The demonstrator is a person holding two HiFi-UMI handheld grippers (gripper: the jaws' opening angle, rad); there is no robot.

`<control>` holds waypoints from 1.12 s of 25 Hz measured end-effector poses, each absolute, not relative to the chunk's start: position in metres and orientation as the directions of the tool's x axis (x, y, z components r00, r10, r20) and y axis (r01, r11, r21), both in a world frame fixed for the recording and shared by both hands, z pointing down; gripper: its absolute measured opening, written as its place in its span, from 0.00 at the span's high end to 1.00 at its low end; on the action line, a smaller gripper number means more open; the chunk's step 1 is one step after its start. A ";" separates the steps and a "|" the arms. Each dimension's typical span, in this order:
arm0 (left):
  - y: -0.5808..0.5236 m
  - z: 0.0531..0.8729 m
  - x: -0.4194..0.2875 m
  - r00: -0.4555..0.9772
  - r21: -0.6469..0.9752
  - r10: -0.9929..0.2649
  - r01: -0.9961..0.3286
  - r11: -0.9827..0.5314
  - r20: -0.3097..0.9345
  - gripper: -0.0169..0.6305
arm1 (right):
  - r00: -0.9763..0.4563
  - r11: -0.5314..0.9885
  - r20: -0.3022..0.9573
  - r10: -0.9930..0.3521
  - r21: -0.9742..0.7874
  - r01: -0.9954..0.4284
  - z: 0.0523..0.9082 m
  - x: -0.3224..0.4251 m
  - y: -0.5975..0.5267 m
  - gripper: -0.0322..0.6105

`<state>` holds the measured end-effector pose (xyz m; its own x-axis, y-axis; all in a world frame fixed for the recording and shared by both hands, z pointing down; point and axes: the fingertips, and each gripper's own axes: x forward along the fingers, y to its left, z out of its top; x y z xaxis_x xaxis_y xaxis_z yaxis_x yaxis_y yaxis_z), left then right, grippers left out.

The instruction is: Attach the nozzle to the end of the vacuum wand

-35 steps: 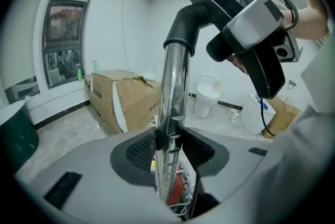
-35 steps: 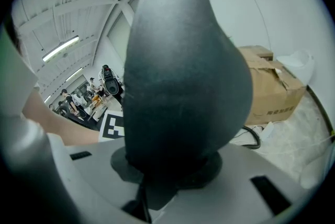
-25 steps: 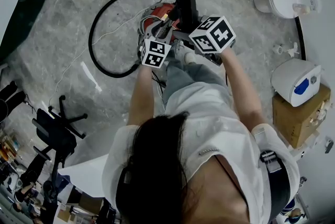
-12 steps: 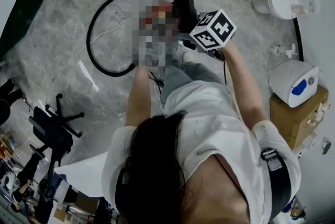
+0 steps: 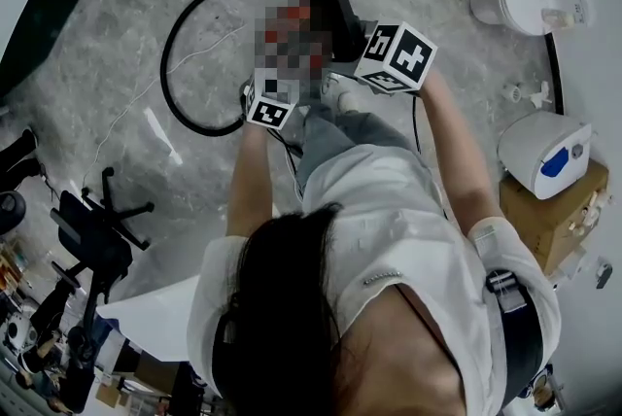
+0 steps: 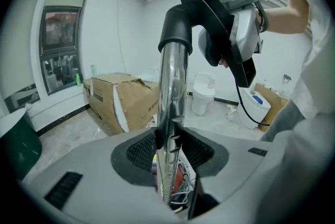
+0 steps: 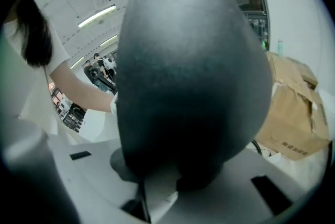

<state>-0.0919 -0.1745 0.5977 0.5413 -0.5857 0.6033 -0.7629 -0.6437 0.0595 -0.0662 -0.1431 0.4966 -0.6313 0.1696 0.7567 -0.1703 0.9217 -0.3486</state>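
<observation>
Nozzle (image 5: 326, 8) has tipped leftward, clamped in right gripper (image 7: 157, 186) jaws; left gripper (image 6: 170, 140) jaws clasp the wand (image 6: 172, 81) entering its collar.

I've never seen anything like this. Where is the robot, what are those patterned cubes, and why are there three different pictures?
There is no robot: a person holds a hand tool ending in a two-fingered claw in each hand. The patterned cubes belong to those tools. One picture comes from a camera on the person's head, looking down at the floor, where a black hose loops. The other two come from cameras riding on the tools. The left claw grips a shiny metal vacuum tube. The right claw grips the black nozzle, which sits over that tube's top end. Behind stand a cardboard box and a toilet.
</observation>
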 end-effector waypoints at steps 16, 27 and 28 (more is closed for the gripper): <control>-0.154 0.590 -0.088 0.553 0.051 -0.558 -0.736 -0.675 0.619 0.75 | -0.498 0.933 0.829 0.256 -0.347 -0.098 0.489 -0.057 -0.125 0.78; -0.159 0.584 -0.097 0.528 0.034 -0.601 -0.768 -0.640 0.600 0.75 | -0.583 0.804 0.809 0.070 -0.392 -0.447 0.493 -0.081 -0.124 0.78; -0.157 0.584 -0.095 0.533 0.033 -0.597 -0.762 -0.647 0.600 0.76 | -0.586 0.794 0.807 0.078 -0.406 -0.453 0.492 -0.081 -0.122 0.78</control>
